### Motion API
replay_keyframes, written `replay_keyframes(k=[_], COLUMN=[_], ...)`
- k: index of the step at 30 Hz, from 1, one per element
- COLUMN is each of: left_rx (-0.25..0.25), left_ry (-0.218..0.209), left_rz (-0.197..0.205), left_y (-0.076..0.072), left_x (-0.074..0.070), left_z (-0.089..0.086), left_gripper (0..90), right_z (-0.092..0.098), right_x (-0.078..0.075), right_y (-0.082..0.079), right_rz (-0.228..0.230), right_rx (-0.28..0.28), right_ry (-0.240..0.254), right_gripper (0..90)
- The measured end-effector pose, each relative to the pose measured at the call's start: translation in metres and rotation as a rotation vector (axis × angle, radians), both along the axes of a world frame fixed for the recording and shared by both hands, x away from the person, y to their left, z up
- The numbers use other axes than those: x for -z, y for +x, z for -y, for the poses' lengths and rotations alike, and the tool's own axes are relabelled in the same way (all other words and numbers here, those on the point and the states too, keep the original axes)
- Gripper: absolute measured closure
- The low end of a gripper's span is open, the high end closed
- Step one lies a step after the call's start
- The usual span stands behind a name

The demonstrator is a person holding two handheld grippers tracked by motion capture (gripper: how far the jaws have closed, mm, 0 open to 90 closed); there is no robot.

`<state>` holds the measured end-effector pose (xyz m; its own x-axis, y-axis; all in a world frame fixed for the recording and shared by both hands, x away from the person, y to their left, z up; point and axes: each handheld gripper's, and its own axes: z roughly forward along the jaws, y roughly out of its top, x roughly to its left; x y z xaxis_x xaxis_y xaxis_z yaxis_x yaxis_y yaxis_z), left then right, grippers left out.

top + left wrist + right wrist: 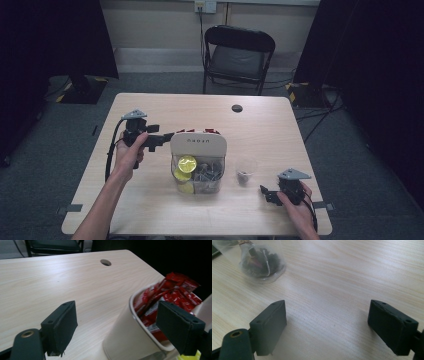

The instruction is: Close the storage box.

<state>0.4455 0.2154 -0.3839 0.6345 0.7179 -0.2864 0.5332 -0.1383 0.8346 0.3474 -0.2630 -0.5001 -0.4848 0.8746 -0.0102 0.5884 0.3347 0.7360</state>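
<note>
Red sachets (pixel 172 293) fill the organiser (pixel 130 337) beside the open left gripper (pixel 117 327)

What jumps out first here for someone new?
The white-and-clear organizer at the table's middle: red packets fill its back compartment and yellow-lidded cups sit in the clear front. The left claw, open, reaches toward its white wall. To its right stands a clear plastic cup with something dark inside, near the open right claw.

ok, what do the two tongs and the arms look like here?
Both tongs, left and right, are black handheld units with two flat rectangular jaw pads, each topped by a grey three-cornered plate. A black cable trails from the left one. Forearms are bare: no sleeves, no gloves.
</note>
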Motion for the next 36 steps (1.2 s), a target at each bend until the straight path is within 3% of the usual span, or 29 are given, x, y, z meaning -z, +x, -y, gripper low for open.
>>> replay_keyframes(k=[13, 22, 30, 36], left_rx=[0.035, 0.040, 0.054, 0.059], left_ry=[-0.002, 0.030, 0.023, 0.017], left_rz=[0.025, 0.028, 0.024, 0.043], left_y=[-0.011, -0.014, -0.017, -0.023], left_x=[-0.009, -0.010, -0.009, -0.009], left_z=[0.007, 0.007, 0.008, 0.010], left_gripper=[20.3, 19.8, 19.8, 19.6], right_z=[0.000, 0.000, 0.000, 0.000], right_x=[0.000, 0.000, 0.000, 0.000], right_y=[0.000, 0.001, 0.001, 0.001], right_rz=[0.001, -0.002, -0.002, -0.002], right_rx=[-0.001, -0.008, -0.007, -0.009], right_ry=[-0.001, 0.000, -0.001, -0.001], right_gripper=[15.0, 14.0, 13.9, 13.6])
